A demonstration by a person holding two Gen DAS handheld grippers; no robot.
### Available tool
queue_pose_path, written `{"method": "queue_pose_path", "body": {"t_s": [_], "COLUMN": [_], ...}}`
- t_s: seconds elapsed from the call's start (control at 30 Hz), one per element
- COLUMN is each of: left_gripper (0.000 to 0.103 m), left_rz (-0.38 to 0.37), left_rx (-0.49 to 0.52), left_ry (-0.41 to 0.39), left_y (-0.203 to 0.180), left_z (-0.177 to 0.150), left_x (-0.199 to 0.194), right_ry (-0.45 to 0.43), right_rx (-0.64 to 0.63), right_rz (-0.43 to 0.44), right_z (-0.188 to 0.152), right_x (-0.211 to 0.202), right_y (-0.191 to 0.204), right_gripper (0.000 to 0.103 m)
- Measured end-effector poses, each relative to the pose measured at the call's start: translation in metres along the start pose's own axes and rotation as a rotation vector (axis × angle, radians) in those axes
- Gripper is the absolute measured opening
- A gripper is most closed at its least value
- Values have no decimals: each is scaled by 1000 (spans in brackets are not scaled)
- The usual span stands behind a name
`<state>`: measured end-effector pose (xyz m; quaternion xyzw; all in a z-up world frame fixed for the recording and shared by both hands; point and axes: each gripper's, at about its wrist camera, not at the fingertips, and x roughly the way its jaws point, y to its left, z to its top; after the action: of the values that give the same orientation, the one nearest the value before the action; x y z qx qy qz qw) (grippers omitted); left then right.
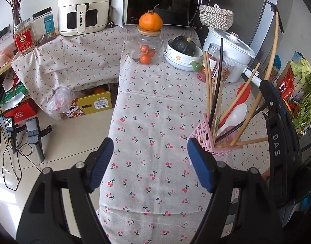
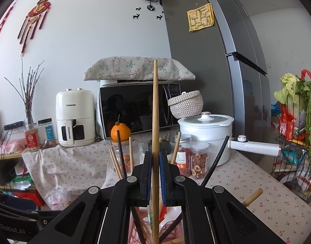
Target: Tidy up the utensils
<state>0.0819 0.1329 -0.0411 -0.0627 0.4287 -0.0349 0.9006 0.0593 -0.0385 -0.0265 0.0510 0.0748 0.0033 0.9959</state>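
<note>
right tongs [image 2: 155, 162]: pinching upright wooden chopstick [image 2: 155, 109] above pink holder [image 1: 204, 140] | left tongs [image 1: 148, 162]: spread wide, empty, over table [image 1: 151, 105] beside holder

Upper frame: air fryer [image 1: 83, 8], microwave [image 1: 163, 2], woven basket [image 1: 216, 17]; centre: orange [image 1: 150, 21] atop glass jar [image 1: 146, 47]; right: white pot [image 1: 229, 46].
</note>
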Motion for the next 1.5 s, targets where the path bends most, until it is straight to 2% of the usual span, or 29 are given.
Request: {"method": "queue_pose_path", "body": {"t_s": [0.17,0.4,0.77,1.0,1.1,1.27,1.4,1.47,1.5], "left_gripper": [75,75,75,75,75,82,85,91,93], "left_rz": [-7,-14,-10,-16,-26,-40,-54,-57,-56], "left_rx": [-22,-15,-21,2,19,46,66,72,74], "left_ry": [-5,-5,-2,-4,-12,-33,-43,-59,-70], "left_y": [3,2,4,-1,-7,-20,-33,-40,-44], "left_z": [3,2,3,2,0,-5,-11,-14,-16], "left_x": [0,-1,0,-1,-4,-13,-24,-31,-36], "right_ry": [8,6,19,13,14,23,55,70,78], "right_rx": [72,98,75,75,78,43,19,8,3], "right_rz": [24,32,-2,-8,-13,-4,2,1,-1], "right_z": [5,0,-23,-14,1,34,58,68,71], "right_x": [-2,3,3,-8,-17,-36,-53,-63,-68], "right_y": [-13,-8,1,-2,-7,-18,-34,-44,-49], "right_gripper": [7,7,8,17,23,47,61,74,77]}}
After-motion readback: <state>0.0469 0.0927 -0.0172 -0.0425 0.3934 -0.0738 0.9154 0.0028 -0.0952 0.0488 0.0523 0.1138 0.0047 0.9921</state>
